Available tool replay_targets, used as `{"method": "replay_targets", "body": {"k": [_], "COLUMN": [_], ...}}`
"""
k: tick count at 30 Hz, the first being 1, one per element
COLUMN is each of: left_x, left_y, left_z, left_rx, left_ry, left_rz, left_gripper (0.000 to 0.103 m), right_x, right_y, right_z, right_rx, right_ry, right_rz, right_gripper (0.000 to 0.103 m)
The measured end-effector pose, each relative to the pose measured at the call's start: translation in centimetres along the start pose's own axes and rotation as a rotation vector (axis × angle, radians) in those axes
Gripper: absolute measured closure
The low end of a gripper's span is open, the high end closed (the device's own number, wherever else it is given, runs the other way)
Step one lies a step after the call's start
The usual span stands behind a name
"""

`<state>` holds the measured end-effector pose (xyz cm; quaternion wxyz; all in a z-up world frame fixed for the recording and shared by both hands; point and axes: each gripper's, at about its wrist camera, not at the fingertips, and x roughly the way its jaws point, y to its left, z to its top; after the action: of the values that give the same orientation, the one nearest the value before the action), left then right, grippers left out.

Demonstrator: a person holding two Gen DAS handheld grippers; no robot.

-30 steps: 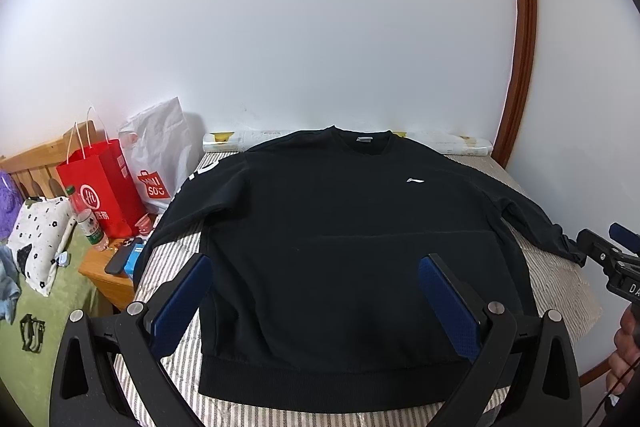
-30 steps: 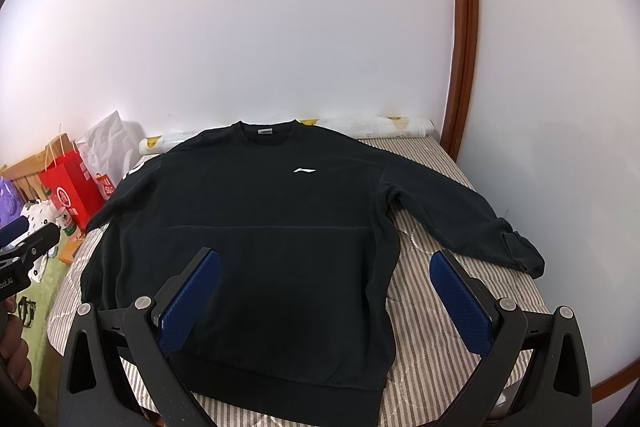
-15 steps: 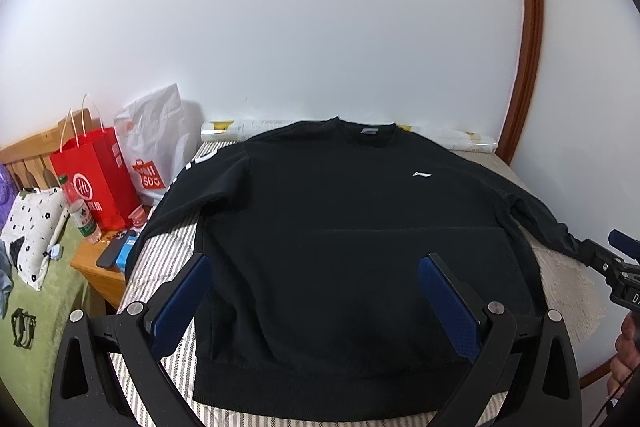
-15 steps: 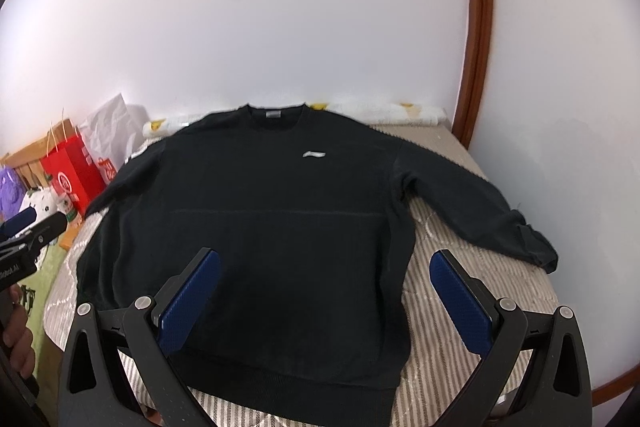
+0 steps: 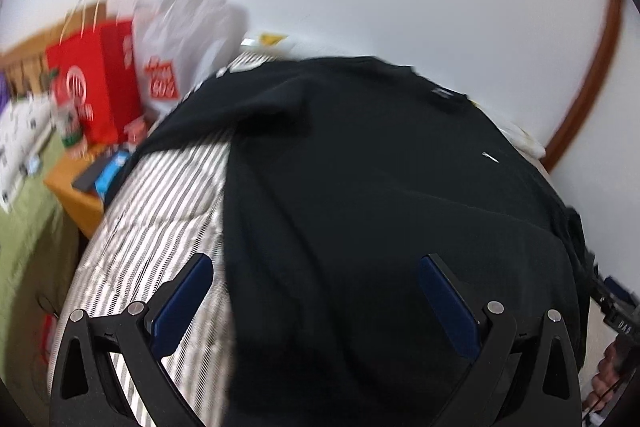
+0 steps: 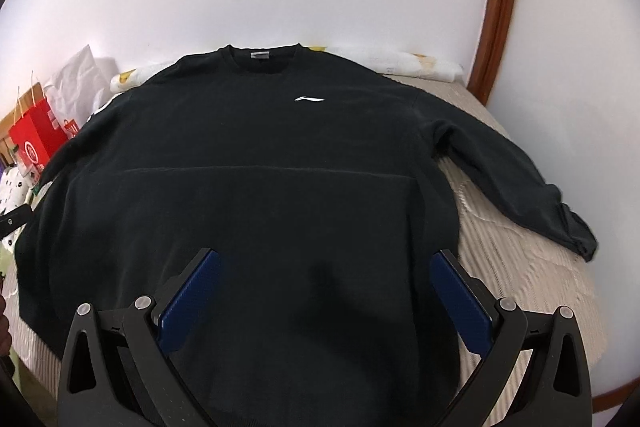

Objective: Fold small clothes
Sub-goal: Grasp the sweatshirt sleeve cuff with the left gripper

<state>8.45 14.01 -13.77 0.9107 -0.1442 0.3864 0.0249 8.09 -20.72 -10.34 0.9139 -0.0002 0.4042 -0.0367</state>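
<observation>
A black sweatshirt (image 6: 256, 187) is spread flat, front up, on the striped bed (image 6: 520, 267), its collar toward the far wall. The left gripper (image 5: 316, 303) and the right gripper (image 6: 326, 291) are held above its near hem, jaws wide apart, nothing gripped. The left view is blurred.

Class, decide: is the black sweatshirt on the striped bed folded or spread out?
Spread out. The black sweatshirt lies flat, front up, one sleeve extended sideways across the striped bed.
</observation>
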Motion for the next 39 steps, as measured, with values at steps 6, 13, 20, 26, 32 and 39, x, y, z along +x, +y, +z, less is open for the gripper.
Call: {"method": "replay_targets", "body": {"k": [6, 13, 20, 26, 32, 39], "left_x": [2.9, 5.6, 8.0, 10.1, 11.8, 10.0], "left_y": [5.6, 10.8, 14.0, 14.9, 16.1, 14.3], "left_z": [1.4, 4.1, 7.7, 10.2, 10.6, 12.7], "left_rx": [-0.123, -0.312, -0.442, -0.492, -0.541, -0.429], "left_ry": [0.005, -0.022, -0.056, -0.045, -0.036, -0.104], "left_rz": [-0.011, -0.031, -0.078, -0.014, 0.115, 0.198], "left_gripper": [0.002, 0.006, 0.006, 0.009, 0.060, 0.089], "right_x": [3.3, 6.2, 8.5, 10.2, 13.1, 15.7], "right_y": [0.5, 1.8, 3.4, 4.1, 3.1, 1.5], "right_z": [0.6, 3.2, 6.2, 7.9, 9.2, 8.8], "right_rx": [-0.002, -0.030, -0.128, -0.186, -0.163, -0.080], "right_ry": [0.008, 0.064, 0.045, 0.030, 0.021, 0.030], "right_rz": [0.024, 0.055, 0.058, 0.095, 0.123, 0.214], "right_gripper": [0.000, 0.000, 0.000, 0.000, 0.000, 0.000]}}
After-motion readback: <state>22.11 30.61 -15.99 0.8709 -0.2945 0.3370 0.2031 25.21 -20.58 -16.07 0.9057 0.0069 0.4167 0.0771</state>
